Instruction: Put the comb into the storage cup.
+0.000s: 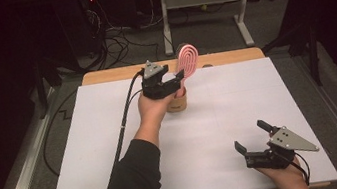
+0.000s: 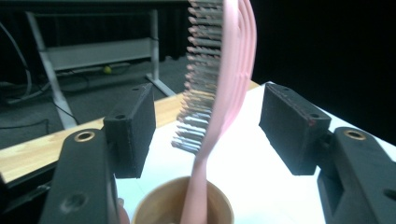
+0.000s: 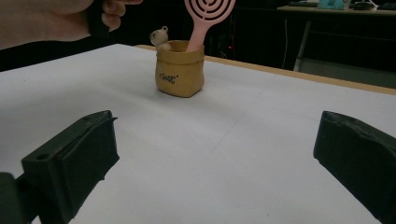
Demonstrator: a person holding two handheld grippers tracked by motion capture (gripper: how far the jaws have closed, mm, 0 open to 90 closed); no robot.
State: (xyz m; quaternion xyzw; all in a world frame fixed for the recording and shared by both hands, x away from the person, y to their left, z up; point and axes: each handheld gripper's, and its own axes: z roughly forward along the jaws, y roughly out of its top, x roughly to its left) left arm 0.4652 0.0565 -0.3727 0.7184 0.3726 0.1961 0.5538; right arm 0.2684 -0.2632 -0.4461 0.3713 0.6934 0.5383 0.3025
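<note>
Right gripper [image 1: 253, 138] idles near the front right edge of the white table [image 1: 220, 117], jaws wide apart, holding nothing, well apart from the work. Farther back, left gripper [image 1: 178, 80] hangs just above the tan cup [image 1: 176, 102], jaws spread to either side of the pink hairbrush [image 1: 186, 61], not touching it. Brush stands handle-down in the cup, long axis upright, head leaning slightly right. Left is the nearer hand; closing would pinch the neck
</note>
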